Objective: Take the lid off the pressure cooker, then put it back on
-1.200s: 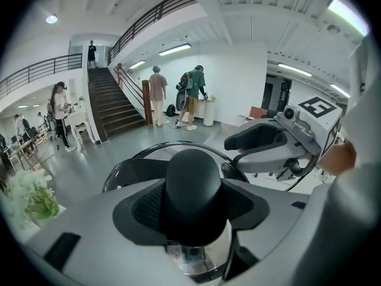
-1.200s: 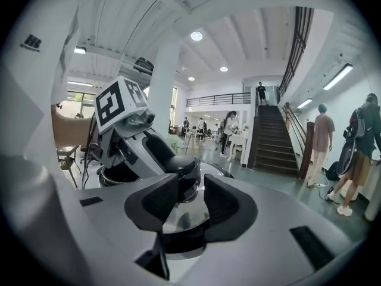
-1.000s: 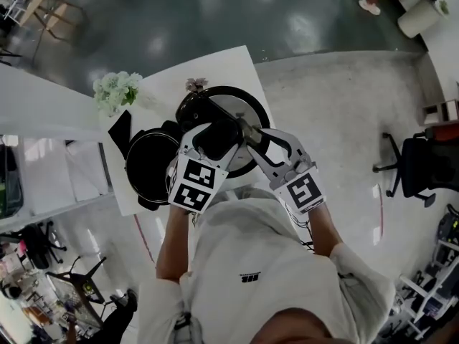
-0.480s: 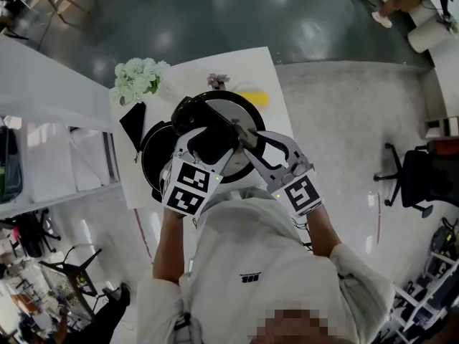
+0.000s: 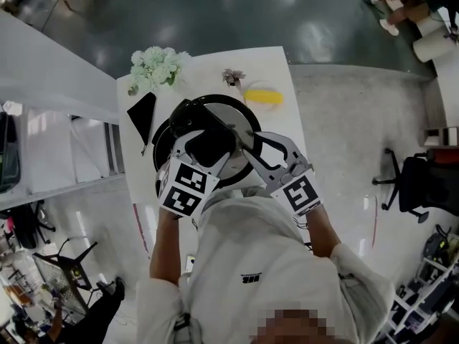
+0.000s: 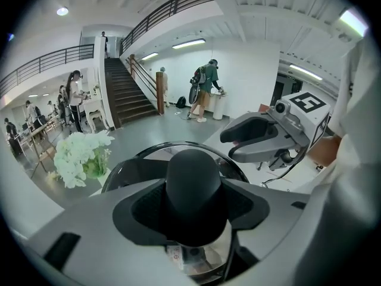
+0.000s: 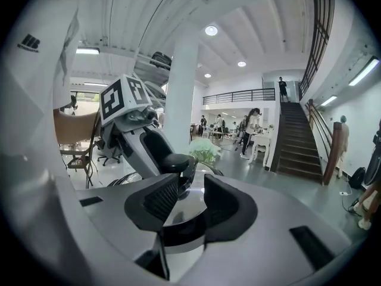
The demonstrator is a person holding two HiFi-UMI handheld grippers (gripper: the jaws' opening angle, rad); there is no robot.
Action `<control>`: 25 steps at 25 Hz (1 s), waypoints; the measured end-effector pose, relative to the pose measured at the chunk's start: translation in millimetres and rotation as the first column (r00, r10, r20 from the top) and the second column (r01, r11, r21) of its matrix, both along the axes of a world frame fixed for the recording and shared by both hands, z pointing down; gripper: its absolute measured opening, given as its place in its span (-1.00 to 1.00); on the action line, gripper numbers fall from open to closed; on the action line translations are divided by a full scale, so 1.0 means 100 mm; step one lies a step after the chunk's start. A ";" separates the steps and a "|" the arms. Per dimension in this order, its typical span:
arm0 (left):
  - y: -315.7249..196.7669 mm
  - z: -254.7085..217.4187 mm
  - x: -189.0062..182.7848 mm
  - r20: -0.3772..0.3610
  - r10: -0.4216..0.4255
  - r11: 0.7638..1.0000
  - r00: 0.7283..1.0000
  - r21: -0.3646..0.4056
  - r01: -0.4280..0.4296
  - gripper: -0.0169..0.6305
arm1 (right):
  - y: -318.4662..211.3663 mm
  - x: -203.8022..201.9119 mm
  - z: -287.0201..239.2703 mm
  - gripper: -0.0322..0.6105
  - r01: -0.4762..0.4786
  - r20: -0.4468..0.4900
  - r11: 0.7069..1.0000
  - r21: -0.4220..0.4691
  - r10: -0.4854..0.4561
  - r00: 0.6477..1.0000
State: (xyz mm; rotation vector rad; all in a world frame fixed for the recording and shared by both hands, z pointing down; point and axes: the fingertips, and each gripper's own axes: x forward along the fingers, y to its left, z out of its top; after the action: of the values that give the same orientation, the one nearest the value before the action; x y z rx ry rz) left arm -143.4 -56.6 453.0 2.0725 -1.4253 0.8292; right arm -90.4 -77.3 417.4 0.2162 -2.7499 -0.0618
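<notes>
A white table (image 5: 204,67) stands on a grey floor. At its far left corner there is a bunch of pale flowers (image 5: 155,64). Just below the flowers in the head view lies a flat black object (image 5: 141,113).

Next to it stands the black pot (image 5: 163,149) of the pressure cooker. Only its left rim shows, because the lid (image 5: 228,113) covers the rest from above. The lid is silver with a dark rim and sits off-centre, more to the right than the pot. Whether the lid touches the pot I cannot tell.

The left gripper (image 5: 209,143) comes in from the person's side and points steeply down. Its jaws stand rather wide and are closed on the thick black handle (image 6: 193,189) of the lid. In the left gripper view the rounded handle fills the gap and both pads lie against it.

Beyond the lid, near the far edge of the table, lie a small dried flower (image 5: 232,76) and, to its right, a yellow object (image 5: 263,95).

The right gripper (image 5: 249,143) reaches the near right edge of the lid, close beside the left one. Its jaws are narrow. In the right gripper view the shiny lid surface shows between the pads (image 7: 156,200), and lower down a dark part of the lid's edge fills the gap from one jaw to the other, so this gripper appears to hold the lid there.

In the hall behind are a staircase (image 6: 125,94) and some people.
</notes>
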 end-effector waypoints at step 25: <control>0.61 0.41 -0.41 -0.027 0.327 0.926 0.945 -0.190 -0.326 -0.06 | 0.41 -0.63 0.27 -0.48 0.012 -0.060 0.997 -0.073 -0.017 0.998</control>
State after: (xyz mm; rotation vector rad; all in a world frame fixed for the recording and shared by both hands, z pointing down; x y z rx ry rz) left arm -184.7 4.6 493.9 2.1855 -0.9673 1.0589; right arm -153.5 -35.9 444.4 0.1717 -2.6881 0.0276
